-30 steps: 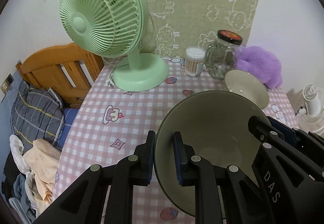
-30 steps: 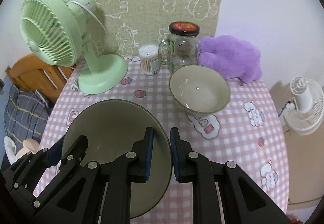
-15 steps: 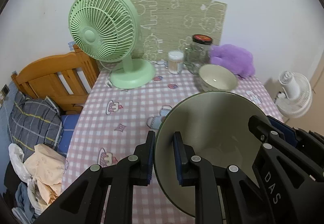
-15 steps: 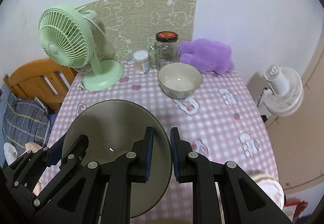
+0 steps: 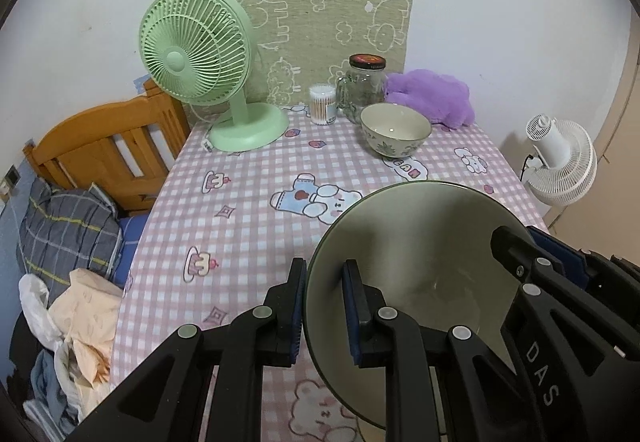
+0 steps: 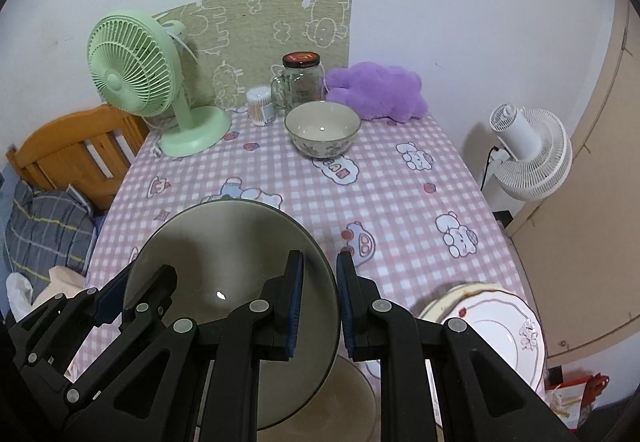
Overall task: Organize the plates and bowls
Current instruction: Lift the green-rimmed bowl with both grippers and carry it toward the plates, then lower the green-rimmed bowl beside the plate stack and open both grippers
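Note:
A large olive-grey bowl (image 5: 420, 266) (image 6: 224, 262) hangs above the near part of the table (image 5: 248, 182), tilted toward the cameras. My left gripper (image 5: 325, 270) is shut on its left rim, one pad inside and one outside. My right gripper (image 6: 319, 262) is shut on the opposite rim; it also shows in the left wrist view (image 5: 528, 242). A smaller patterned bowl (image 5: 394, 130) (image 6: 322, 128) stands at the far side of the table. A white plate with a flower pattern (image 6: 492, 322) lies at the near right, with a beige dish (image 6: 352, 390) partly hidden beneath the big bowl.
Along the back stand a green fan (image 5: 200, 62), a cotton-swab tub (image 5: 322, 104), a glass jar (image 5: 364, 88) and a purple plush (image 5: 432, 98). A wooden bed frame (image 5: 104, 146) with bedding is left of the table. A white fan (image 6: 528, 154) stands right of it.
Both grippers have drawn back toward the near edge with the big bowl, slightly upward. The small bowl and the fan now look farther off, and the white plate has come into view.

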